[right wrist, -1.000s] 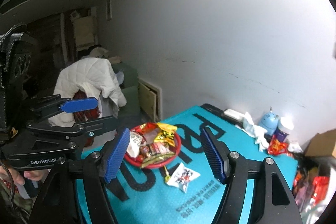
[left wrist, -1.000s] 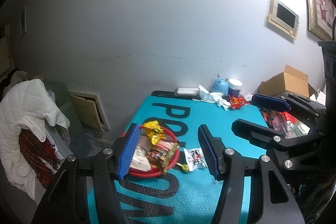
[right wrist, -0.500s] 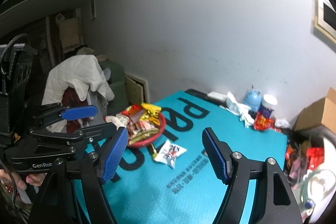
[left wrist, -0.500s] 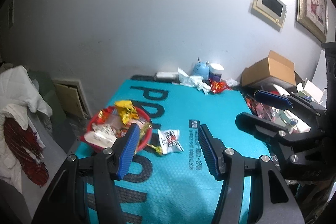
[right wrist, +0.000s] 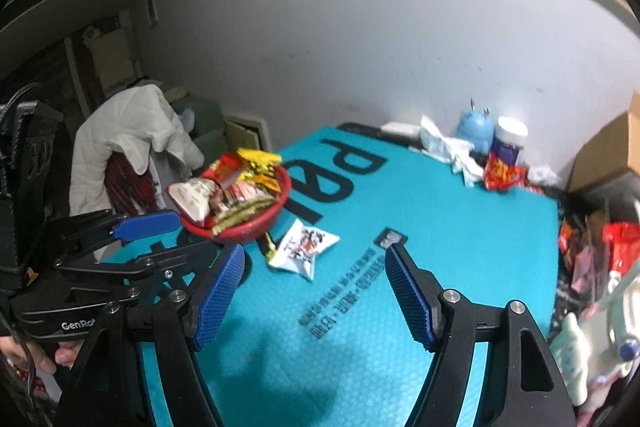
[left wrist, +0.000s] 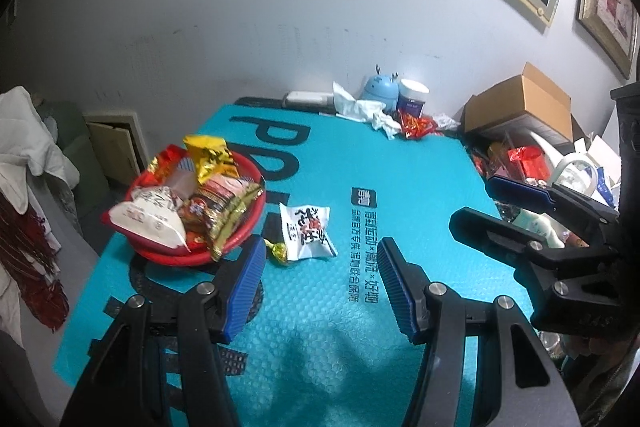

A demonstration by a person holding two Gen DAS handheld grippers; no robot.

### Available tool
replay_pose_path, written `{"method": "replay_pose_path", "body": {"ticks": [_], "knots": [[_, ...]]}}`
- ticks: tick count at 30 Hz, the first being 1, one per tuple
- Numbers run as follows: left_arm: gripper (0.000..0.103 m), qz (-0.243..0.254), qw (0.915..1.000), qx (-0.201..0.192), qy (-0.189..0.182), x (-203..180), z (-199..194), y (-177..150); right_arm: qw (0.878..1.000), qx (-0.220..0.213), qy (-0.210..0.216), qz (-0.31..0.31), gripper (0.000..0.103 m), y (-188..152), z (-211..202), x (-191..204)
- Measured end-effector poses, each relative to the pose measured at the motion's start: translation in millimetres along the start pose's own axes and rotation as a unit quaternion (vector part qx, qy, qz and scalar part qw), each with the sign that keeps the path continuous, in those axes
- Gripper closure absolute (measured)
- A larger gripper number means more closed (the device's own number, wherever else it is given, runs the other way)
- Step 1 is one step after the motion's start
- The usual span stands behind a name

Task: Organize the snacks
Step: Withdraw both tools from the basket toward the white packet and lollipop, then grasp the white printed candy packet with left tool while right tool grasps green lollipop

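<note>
A red basket (left wrist: 168, 254) heaped with snack packets stands at the left of the teal mat (left wrist: 420, 171); it also shows in the right wrist view (right wrist: 260, 223). A white snack packet (left wrist: 306, 231) and a small gold-wrapped candy (left wrist: 279, 251) lie on the mat just right of the basket. The packet also shows in the right wrist view (right wrist: 304, 245). A red snack bag (left wrist: 416, 125) lies at the mat's far edge. My left gripper (left wrist: 320, 287) is open and empty, just short of the white packet. My right gripper (right wrist: 312, 291) is open and empty, above the mat's near middle.
A blue gadget (left wrist: 382, 89), a white jar (left wrist: 412, 97) and crumpled tissues (left wrist: 360, 107) stand at the mat's far edge. A cardboard box (left wrist: 520, 107) and cluttered packets (left wrist: 524, 159) fill the right side. A white jacket hangs over a chair (right wrist: 132, 131) at left.
Both grippers have swung to the right and pulled back. The basket has slid to the left in both views, and the white packet now lies between my left fingers' line of sight.
</note>
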State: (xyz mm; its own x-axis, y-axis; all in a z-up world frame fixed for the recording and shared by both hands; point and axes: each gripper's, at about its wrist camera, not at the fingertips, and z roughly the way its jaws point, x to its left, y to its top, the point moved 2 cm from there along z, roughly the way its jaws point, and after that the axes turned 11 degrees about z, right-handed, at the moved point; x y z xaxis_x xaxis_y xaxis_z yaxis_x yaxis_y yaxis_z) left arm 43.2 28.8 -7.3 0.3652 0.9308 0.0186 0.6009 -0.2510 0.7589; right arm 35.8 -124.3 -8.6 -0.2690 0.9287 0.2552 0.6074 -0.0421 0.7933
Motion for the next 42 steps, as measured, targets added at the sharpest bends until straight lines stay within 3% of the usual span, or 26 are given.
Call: {"method": "replay_pose_path", "body": {"ticks": [19, 31, 42], "knots": [[0.046, 0.002, 0.9977, 0.06, -0.032, -10, 91, -6, 0.996, 0.05, -0.052, 0.046, 0.029, -15, 63, -57], [0.046, 0.012, 0.9956, 0.093, -0.007, -6, 150, -3, 0.994, 0.073, -0.057, 0.066, 0.029, -21, 87, -74], [0.046, 0.032, 0.9939, 0.105, 0.005, -6, 173, 1, 0.992, 0.086, -0.059, 0.075, 0.029, -26, 98, -80]]}}
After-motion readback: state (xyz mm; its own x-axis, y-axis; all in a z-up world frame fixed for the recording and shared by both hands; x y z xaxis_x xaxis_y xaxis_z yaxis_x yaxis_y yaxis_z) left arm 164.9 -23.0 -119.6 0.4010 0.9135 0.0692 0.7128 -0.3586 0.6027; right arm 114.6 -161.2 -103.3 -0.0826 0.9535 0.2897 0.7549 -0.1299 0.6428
